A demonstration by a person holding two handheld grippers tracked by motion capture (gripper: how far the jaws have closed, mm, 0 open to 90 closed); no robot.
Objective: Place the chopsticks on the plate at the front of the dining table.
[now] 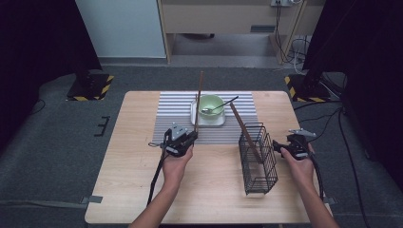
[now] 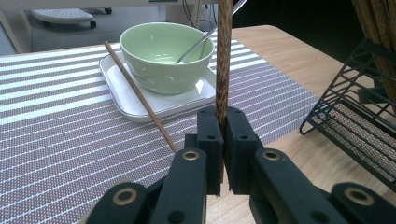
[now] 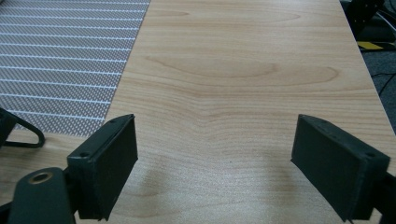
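My left gripper (image 2: 223, 140) is shut on a dark brown chopstick (image 2: 223, 70) and holds it upright over the striped placemat (image 2: 56, 116). From above, this left gripper (image 1: 194, 135) sits just in front of the green bowl (image 1: 210, 105). A spoon (image 2: 196, 44) rests in the bowl, which stands on a white square plate (image 2: 140, 105). A second chopstick (image 2: 140, 98) lies slanted across the plate's edge and the mat. Another chopstick (image 1: 244, 128) leans in the black wire basket (image 1: 259, 156). Right of the basket, my right gripper (image 1: 278, 146) stands open, and bare wood shows between its pads (image 3: 107, 163).
The wooden table (image 1: 214, 190) has free room in front of the basket and the mat. The basket's wire foot (image 3: 23, 135) pokes in at the left of the right gripper view, with the placemat (image 3: 60, 56) behind it. Dark floor and cables surround the table.
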